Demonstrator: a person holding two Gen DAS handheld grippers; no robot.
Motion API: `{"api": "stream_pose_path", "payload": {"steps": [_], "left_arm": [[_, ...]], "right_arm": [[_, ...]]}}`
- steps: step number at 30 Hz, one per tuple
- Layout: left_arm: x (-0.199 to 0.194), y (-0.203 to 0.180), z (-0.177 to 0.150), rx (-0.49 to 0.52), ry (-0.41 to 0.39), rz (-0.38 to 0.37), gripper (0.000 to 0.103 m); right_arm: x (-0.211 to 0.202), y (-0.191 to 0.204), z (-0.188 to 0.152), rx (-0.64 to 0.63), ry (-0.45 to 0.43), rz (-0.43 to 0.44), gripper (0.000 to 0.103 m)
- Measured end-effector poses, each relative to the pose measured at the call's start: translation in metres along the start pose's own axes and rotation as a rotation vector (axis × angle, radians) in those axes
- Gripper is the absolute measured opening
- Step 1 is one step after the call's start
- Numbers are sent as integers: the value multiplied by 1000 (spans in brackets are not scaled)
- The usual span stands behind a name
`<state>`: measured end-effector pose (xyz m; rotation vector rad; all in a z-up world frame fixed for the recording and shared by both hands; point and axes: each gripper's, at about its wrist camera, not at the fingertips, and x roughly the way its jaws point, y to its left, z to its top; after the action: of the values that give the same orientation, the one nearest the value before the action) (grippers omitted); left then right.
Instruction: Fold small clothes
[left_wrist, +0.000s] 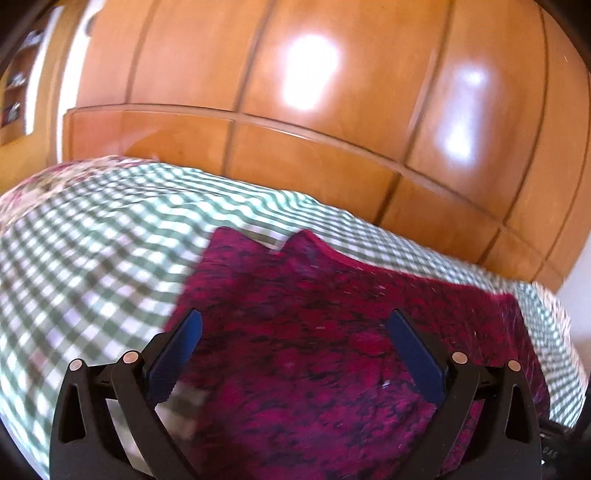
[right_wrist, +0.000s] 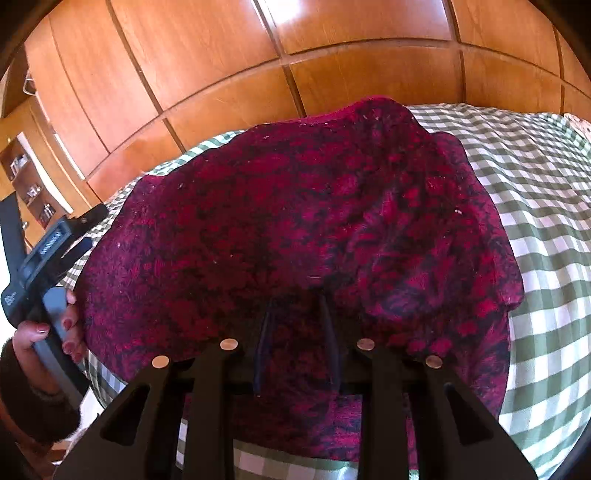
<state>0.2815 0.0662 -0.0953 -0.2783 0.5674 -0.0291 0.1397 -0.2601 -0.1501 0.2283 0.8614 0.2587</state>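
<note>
Two grippers: left gripper (left_wrist: 293, 325) wide above garment (left_wrist: 332, 332), right gripper (right_wrist: 297, 301) narrowed.

Green-checked bedcover (right_wrist: 546, 206), wooden wardrobe (left_wrist: 332, 92), shelf (right_wrist: 26, 184)

The red sweater (left_wrist: 332, 350) covers the middle of the checked bed cover (left_wrist: 92, 258). The cover lies bare on both sides. The wooden wardrobe (left_wrist: 332, 110) blocks the far side.
</note>
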Motion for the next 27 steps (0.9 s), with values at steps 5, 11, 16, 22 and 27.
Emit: {"api": "stream_pose_path", "payload": {"steps": [5, 11, 16, 22, 27], "left_arm": [[-11, 31, -9, -32, 3, 59, 100], [-3, 53, -33, -114, 123, 7, 100], [5, 49, -42, -118, 190, -52, 100], [14, 45, -35, -176, 239, -163, 100], [27, 43, -30, -259, 291, -232, 100]], "right_arm": [[2, -1, -1, 10, -9, 2, 25], [-1, -2, -3, 16, -17, -1, 26], [-1, 0, -2, 30, -13, 10, 26], [-1, -3, -2, 42, -16, 18, 26], [-1, -5, -2, 45, -15, 23, 27]]}}
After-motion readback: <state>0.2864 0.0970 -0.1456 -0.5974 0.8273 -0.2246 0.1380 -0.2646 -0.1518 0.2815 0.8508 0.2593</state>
